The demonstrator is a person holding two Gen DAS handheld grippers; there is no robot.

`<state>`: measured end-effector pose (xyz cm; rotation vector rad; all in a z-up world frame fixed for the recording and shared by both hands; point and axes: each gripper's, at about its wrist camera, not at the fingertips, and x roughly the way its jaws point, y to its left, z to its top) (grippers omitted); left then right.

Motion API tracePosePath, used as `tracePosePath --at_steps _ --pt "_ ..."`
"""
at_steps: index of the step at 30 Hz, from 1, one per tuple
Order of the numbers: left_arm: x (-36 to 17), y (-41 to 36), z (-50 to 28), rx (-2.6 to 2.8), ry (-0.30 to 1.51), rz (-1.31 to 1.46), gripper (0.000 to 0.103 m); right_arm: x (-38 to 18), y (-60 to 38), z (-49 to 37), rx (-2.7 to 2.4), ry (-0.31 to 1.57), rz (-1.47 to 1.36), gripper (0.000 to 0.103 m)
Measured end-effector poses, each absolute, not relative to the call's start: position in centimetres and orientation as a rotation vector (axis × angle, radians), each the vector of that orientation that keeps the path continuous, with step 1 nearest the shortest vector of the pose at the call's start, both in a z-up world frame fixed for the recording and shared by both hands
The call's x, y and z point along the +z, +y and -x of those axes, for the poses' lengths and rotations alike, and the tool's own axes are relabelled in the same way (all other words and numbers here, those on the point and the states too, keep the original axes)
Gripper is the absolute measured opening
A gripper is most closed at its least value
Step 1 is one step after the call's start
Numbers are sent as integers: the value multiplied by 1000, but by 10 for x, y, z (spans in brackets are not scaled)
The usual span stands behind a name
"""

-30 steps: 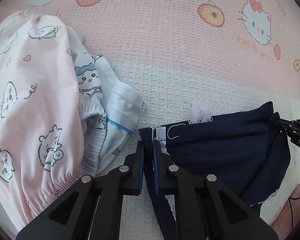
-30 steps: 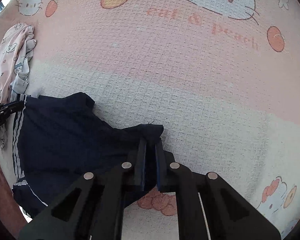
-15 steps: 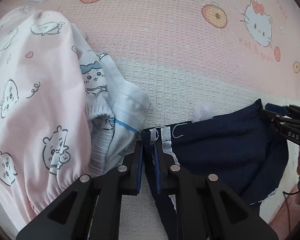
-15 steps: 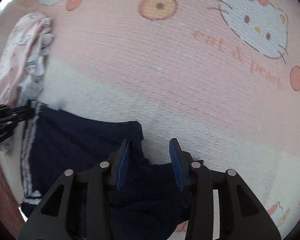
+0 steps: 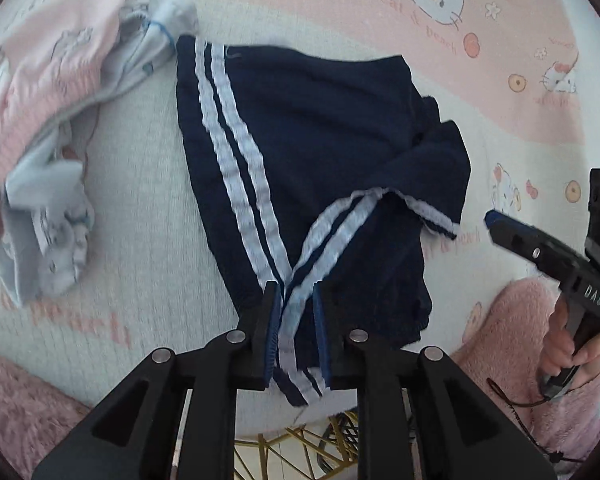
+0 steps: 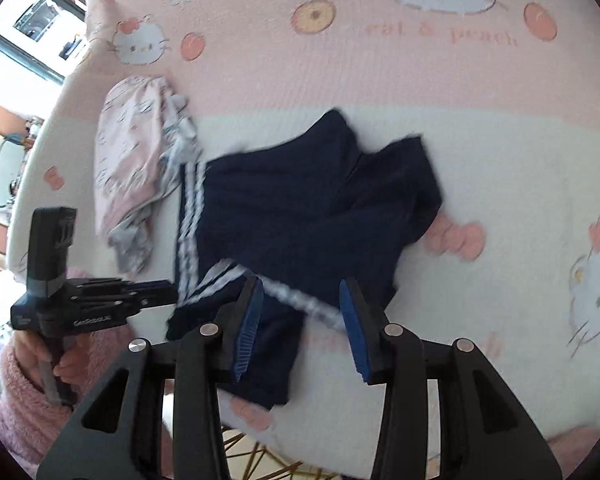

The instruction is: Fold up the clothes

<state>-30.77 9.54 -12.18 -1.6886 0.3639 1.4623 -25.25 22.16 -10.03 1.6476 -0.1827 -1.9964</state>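
On the pink-and-white cartoon-cat blanket [image 5: 148,208] lie the navy shorts [image 5: 332,128] with white side stripes, folded over themselves, just beside a heap of pale pink and light-blue printed clothes [image 5: 48,92] at their left. The left gripper [image 5: 297,312] is over the shorts' near edge, its jaws opening, with a striped band of the cloth between the blue pads, which no longer press it. The right gripper [image 6: 302,322] hovers with jaws parted, and the shorts lie beneath the gap rather than pinched. Only the right wrist view shows a window [image 6: 32,20] at upper left and the left gripper from the side in a pink-sleeved hand [image 6: 48,364]; only the left wrist view shows the right gripper's tip. Motion blurs the shorts' hem, and gold wire legs [image 5: 300,448] below the blanket's edge are cut off.
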Motion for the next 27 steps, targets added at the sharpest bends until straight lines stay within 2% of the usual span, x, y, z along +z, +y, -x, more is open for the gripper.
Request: tracePosePath --at_steps 6,10,12,13,14,18,20,21,22,23,26,27 --pt "-130 77 288 1469 342 1708 20 -146 190 187 -1894 -120 -1728 41" --pt "-123 70 283 1488 300 1696 20 -145 191 172 -1918 -85 -1721 41" --pt "-118 67 284 1494 278 1689 30 -140 194 170 -1936 -67 -1708 41" --pt "-116 66 284 1497 272 1687 44 -139 195 169 -1940 -64 -1708 41" --pt "-116 65 284 1502 272 1683 47 -142 196 170 -1935 -73 -1721 41" --pt "-119 63 279 1460 234 1685 47 -158 210 178 -1921 -171 -1817 41" --pt "-123 63 278 1459 289 1700 47 -161 218 179 -1939 -194 -1839 41" --pt "-126 64 278 1454 311 1715 47 -161 220 179 -1948 -196 -1840 41" --pt "-130 64 277 1451 317 1731 41 -161 222 179 -1952 -202 -1839 41" --pt "-132 64 277 1455 324 1735 29 -160 224 178 -1957 -210 -1838 41" --pt "-125 64 275 1482 329 1699 15 -157 232 177 -1977 -239 -1837 41" --pt "-119 63 274 1495 325 1678 14 -156 235 177 -1986 -240 -1836 41"
